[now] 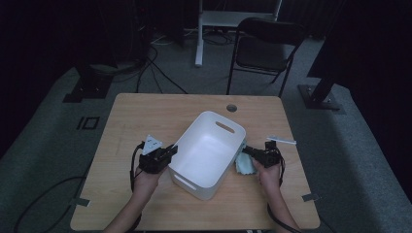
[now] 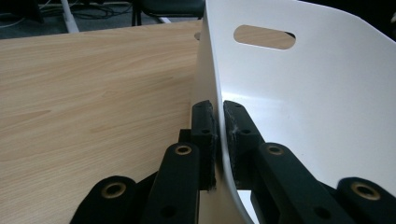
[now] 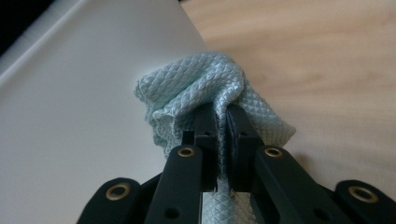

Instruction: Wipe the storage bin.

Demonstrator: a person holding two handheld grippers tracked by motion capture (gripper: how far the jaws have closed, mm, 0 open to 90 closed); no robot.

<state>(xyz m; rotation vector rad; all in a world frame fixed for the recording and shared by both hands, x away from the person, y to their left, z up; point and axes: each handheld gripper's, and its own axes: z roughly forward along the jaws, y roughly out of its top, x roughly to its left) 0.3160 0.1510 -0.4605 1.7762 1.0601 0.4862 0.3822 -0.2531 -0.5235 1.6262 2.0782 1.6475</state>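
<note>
A: Where does the white bin (image 1: pixel 206 154) sit?

B: Near the middle of the wooden table (image 1: pixel 145 109), turned at an angle, with a slot handle at its far end and another at the near end. It looks empty inside.

A: And the left gripper (image 1: pixel 171 151)?

B: It is at the bin's left wall. In the left gripper view its jaws are closed on that wall (image 2: pixel 280 93), one pad outside and one inside, with the thin white plastic pinched between them.

A: The right gripper (image 1: pixel 246 151)?

B: It is at the bin's right side, low, near the tabletop. Its jaws are closed tight on a pale green cloth (image 3: pixel 201 88); the quilted fabric bunches up above the pads and hangs below them.

A: Where is the cloth relative to the bin?

B: Outside it, pressed against or just beside the right wall; from above it shows as a pale patch (image 1: pixel 244 166) on the table between bin and hand.

A: Anything else on the table?

B: A small white strip (image 1: pixel 282 140) lies to the right, beyond the right gripper.
</note>
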